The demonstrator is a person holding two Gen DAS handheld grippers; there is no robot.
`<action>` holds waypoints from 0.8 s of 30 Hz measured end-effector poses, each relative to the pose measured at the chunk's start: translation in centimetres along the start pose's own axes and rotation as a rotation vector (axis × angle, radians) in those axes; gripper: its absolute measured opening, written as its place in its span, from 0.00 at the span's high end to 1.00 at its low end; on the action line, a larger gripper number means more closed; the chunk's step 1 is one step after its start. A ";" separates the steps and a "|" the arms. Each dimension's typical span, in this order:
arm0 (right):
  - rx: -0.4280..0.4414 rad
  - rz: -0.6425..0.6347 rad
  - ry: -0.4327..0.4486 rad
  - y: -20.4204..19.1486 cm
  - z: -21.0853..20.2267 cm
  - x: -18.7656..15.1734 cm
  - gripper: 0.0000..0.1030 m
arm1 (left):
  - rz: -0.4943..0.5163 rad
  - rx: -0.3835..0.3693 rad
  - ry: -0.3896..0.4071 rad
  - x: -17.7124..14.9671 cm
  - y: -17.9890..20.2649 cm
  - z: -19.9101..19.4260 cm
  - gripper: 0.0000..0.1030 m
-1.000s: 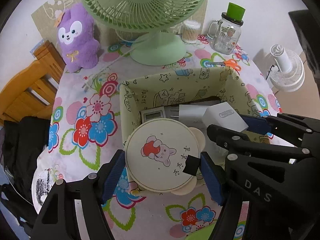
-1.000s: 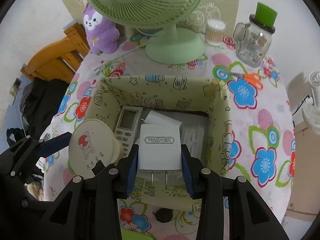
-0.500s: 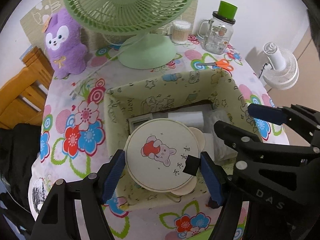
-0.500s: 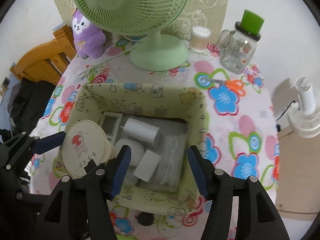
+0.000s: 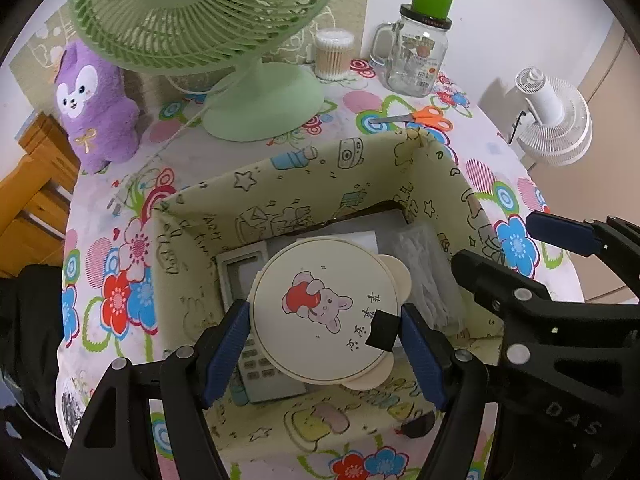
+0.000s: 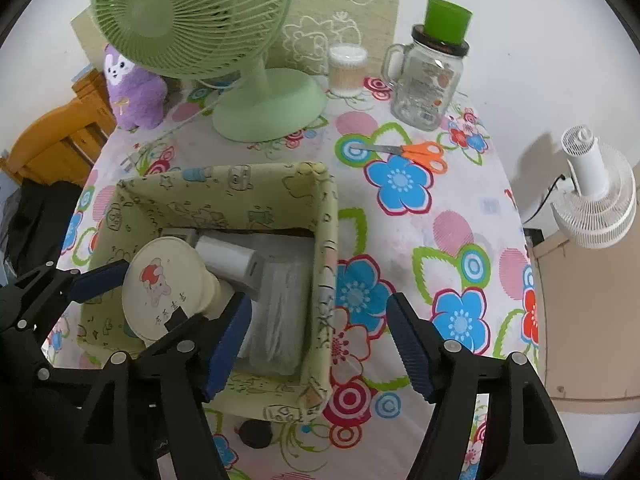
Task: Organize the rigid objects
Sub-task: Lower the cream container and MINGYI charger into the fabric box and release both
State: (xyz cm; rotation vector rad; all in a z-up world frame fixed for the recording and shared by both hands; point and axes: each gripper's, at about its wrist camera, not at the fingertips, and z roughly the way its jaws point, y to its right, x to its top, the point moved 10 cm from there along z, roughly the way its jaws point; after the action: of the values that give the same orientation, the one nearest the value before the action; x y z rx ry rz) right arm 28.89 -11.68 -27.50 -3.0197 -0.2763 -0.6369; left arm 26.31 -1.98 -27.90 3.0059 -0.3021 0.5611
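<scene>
- Left wrist view: we held the round cream lid (image 5: 324,310), printed with a rabbit, clamped between the blue pads of our left gripper (image 5: 326,344), pressed on at both sides. It hung over the open fabric box (image 5: 192,240), above a remote control (image 5: 256,360) that lay on the box floor.
- Same view: a white block (image 5: 360,238) and a clear plastic packet (image 5: 424,280) lay deeper in the box. Our right gripper (image 5: 516,254) stood to the right by the box's wall.
- Right wrist view: the jaws of our right gripper (image 6: 320,344) were opening, with nothing held between them; only the box's right wall (image 6: 326,264) and the flowered tablecloth (image 6: 420,248) showed in the gap.
- Same view: the lid (image 6: 164,284) sat in the left gripper (image 6: 104,276) over the box's left half, beside a white charger (image 6: 230,262). Orange scissors (image 6: 416,152), a glass jar (image 6: 428,88) and a green fan (image 6: 248,96) stood outside the box.
- To do this step well, we judged that the left hand should lower the lid until it rested flat on the remote or the floor, well inside the soft walls, and only then let its fingers part, so that it would not tip or catch the rim.
- We judged too that the right hand should clear the box before the release.
</scene>
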 end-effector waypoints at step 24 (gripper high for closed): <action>0.042 0.004 -0.017 -0.2 0.5 -0.6 0.22 | -0.034 0.096 -0.019 -0.5 -1.9 0.9 0.12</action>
State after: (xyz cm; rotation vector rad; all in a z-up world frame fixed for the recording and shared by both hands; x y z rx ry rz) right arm 28.50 -11.51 -28.17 -2.9855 -0.2813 -0.5982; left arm 26.57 -0.12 -29.02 3.1033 -0.2310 0.5603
